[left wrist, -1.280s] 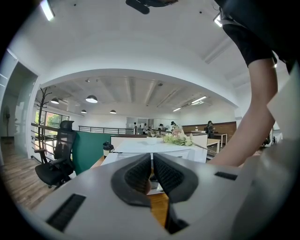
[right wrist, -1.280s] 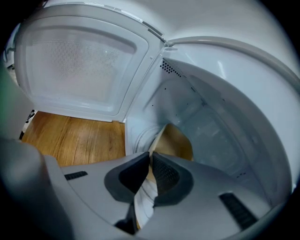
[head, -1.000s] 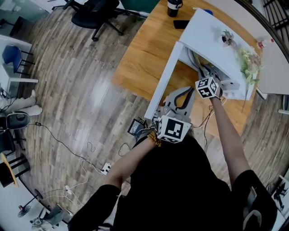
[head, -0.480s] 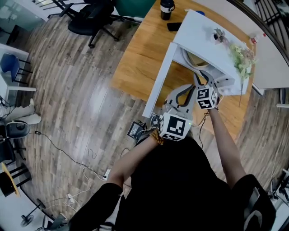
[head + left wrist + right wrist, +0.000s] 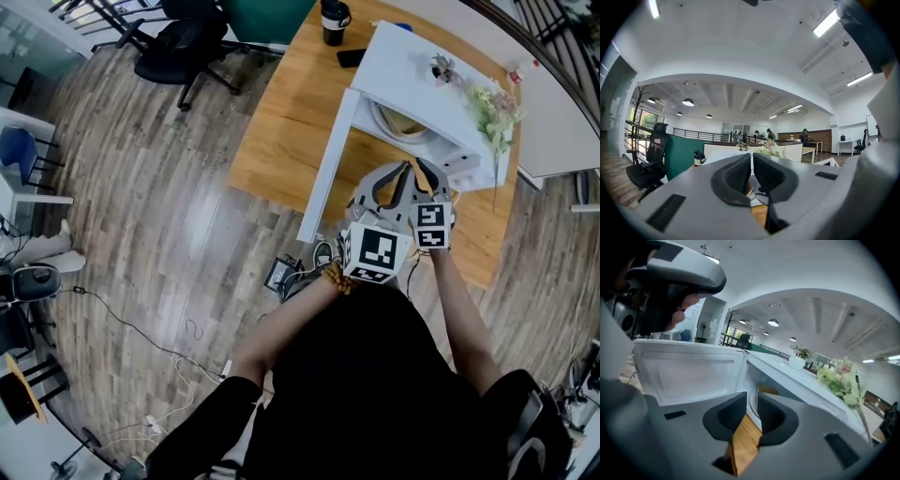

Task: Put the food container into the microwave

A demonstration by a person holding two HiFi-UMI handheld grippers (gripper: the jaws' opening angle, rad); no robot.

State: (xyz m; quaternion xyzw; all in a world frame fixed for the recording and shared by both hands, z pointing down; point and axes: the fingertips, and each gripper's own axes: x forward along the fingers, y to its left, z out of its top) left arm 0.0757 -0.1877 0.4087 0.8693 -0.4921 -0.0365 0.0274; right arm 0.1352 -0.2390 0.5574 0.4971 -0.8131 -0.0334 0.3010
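Container (image 5: 401, 123), as I read the round white-rimmed shape with a tan middle, sits inside the microwave (image 5: 427, 66), so the placing looks done. It seems to rest rim up, and being round it has no long axis that I can pick out. The door (image 5: 330, 164) stands swung wide at the microwave's left side. Both tongs hang just in front of its open mouth. The left tongs (image 5: 751, 159) are pinched almost together on nothing. The right tongs (image 5: 751, 399) are part-way apart, have just been closing, and are also empty. What remains, I judge, is the door. I would press on its free edge and follow its arc until it latches, without shoving the microwave across the desk (image 5: 281, 103).
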